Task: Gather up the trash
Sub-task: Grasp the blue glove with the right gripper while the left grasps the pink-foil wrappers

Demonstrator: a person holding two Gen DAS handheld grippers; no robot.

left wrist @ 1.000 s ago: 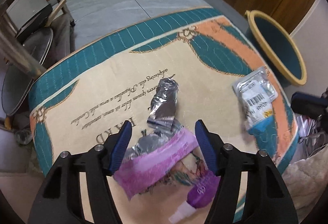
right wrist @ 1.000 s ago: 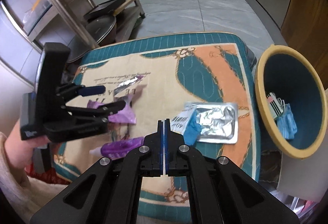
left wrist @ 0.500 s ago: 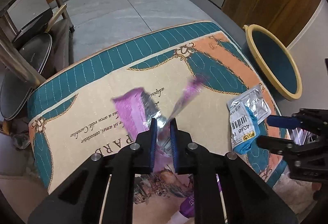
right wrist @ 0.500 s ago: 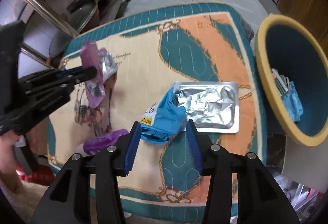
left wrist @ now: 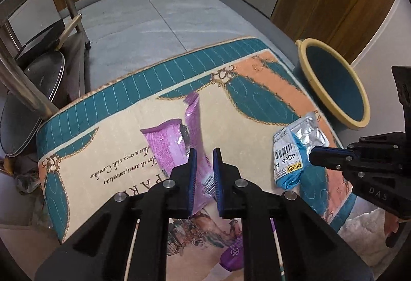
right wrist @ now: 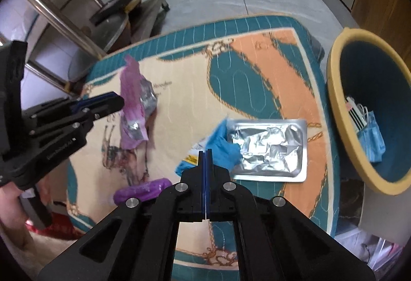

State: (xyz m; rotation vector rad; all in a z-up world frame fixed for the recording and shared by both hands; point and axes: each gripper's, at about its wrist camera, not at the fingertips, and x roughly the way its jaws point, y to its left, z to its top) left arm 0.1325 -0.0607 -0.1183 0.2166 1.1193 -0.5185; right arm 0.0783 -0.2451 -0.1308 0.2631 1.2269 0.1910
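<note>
My left gripper is shut on a purple snack wrapper with a silver inside and holds it above the patterned mat. The right wrist view shows that wrapper hanging from the left gripper. My right gripper is shut, its tips pinching the blue end of a blue-and-silver foil packet that lies on the mat. From the left wrist, the right gripper meets the packet at its blue part. A teal bin with a yellow rim stands right of the mat.
The bin holds a blue face mask. A purple bottle lies near the mat's front edge. A metal rack with pans stands at the left. A hand holds the left gripper.
The left gripper closed on the purple wrapper and lifted it off the mat. The right gripper opened over the packet's blue end, came down and closed on it.
</note>
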